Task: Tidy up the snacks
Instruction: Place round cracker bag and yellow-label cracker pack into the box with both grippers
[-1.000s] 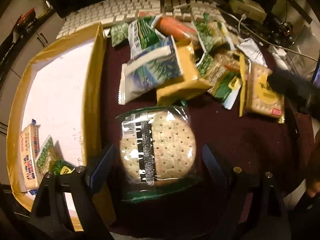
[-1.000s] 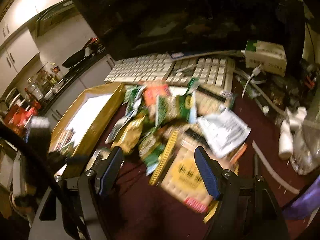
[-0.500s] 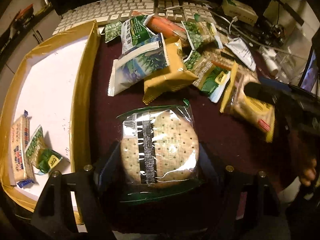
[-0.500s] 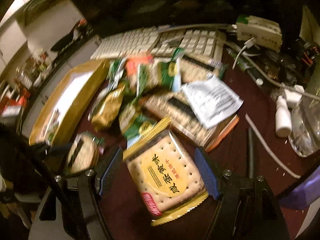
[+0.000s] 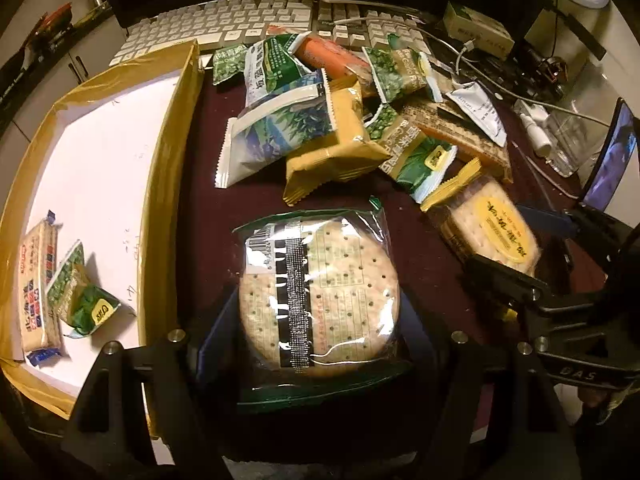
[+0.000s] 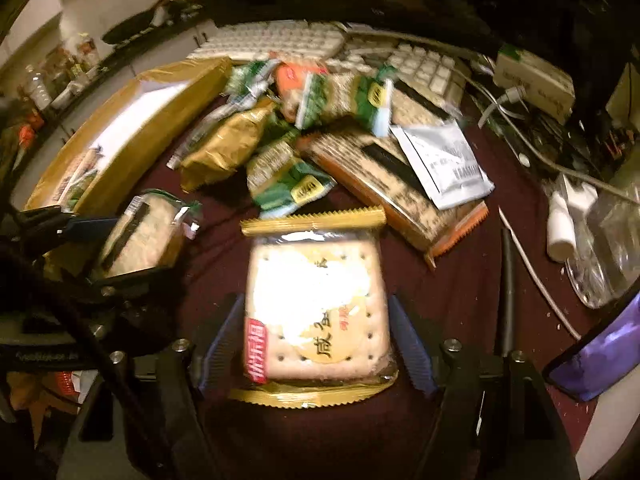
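Pinching a round cracker pack [image 5: 318,292], left tongs [image 5: 316,320]; right tongs [image 6: 316,340] closing around square pack [image 6: 316,308] (blurred).

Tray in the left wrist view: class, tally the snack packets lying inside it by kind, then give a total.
In the tray:
Long cracker packet: 1
Green snack packet: 1
Total: 2
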`<state>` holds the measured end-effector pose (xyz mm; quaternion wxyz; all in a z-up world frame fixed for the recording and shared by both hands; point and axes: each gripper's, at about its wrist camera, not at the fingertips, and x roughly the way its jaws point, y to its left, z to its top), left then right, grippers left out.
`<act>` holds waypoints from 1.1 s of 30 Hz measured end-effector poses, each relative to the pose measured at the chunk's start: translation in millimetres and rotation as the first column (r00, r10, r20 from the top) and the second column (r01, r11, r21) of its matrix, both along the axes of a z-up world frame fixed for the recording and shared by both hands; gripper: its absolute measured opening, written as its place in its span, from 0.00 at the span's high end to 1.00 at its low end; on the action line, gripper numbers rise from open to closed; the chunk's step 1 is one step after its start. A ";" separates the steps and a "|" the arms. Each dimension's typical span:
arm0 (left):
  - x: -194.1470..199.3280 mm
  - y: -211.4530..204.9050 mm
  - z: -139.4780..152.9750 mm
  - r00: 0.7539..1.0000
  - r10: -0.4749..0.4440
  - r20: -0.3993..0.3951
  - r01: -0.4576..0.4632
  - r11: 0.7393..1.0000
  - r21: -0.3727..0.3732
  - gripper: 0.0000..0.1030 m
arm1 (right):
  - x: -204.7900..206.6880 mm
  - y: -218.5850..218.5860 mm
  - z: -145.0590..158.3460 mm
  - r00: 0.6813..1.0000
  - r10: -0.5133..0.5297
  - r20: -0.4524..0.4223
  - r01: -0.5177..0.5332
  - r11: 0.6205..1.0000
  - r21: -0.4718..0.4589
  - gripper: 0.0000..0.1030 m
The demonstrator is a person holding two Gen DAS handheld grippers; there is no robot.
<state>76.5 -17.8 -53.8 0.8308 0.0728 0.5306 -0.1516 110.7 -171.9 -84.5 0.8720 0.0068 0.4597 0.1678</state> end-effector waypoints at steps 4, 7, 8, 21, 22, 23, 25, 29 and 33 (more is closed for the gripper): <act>-5.8 0.2 5.9 1.000 -0.005 0.019 0.006 1.000 -0.020 0.25 | -2.2 -4.4 4.8 1.000 -0.002 0.006 0.002 1.000 0.011 0.34; -15.4 7.3 22.1 0.999 -0.002 0.053 0.007 0.997 -0.083 0.25 | -13.7 -7.6 22.4 0.999 0.010 0.053 -0.014 0.997 0.077 0.34; -19.0 11.7 28.7 0.998 0.004 0.064 0.003 0.994 -0.112 0.25 | -17.1 -9.0 29.7 0.997 0.015 0.078 -0.024 0.993 0.112 0.34; -6.3 143.8 104.5 0.925 0.331 0.185 -0.254 0.904 -0.345 0.25 | 19.6 71.8 92.0 0.972 0.099 0.212 -0.173 0.913 0.368 0.34; 0.5 150.7 101.4 0.922 0.346 0.176 -0.271 0.898 -0.347 0.25 | 30.2 81.9 95.4 0.972 0.107 0.208 -0.180 0.908 0.377 0.34; 9.4 158.6 96.3 0.920 0.357 0.163 -0.286 0.894 -0.346 0.25 | 40.0 91.2 98.5 0.973 0.113 0.203 -0.184 0.908 0.378 0.34; 31.0 169.8 81.8 0.919 0.371 0.131 -0.311 0.890 -0.334 0.25 | 50.4 107.1 104.0 0.974 0.117 0.196 -0.184 0.909 0.374 0.34; 61.9 180.4 56.3 0.924 0.375 0.082 -0.338 0.896 -0.287 0.25 | 92.0 149.6 111.7 0.975 0.159 0.154 -0.206 0.905 0.371 0.34; 82.5 176.6 41.7 0.934 0.352 0.059 -0.330 0.914 -0.237 0.25 | 122.2 186.8 105.5 0.976 0.185 0.113 -0.212 0.924 0.320 0.34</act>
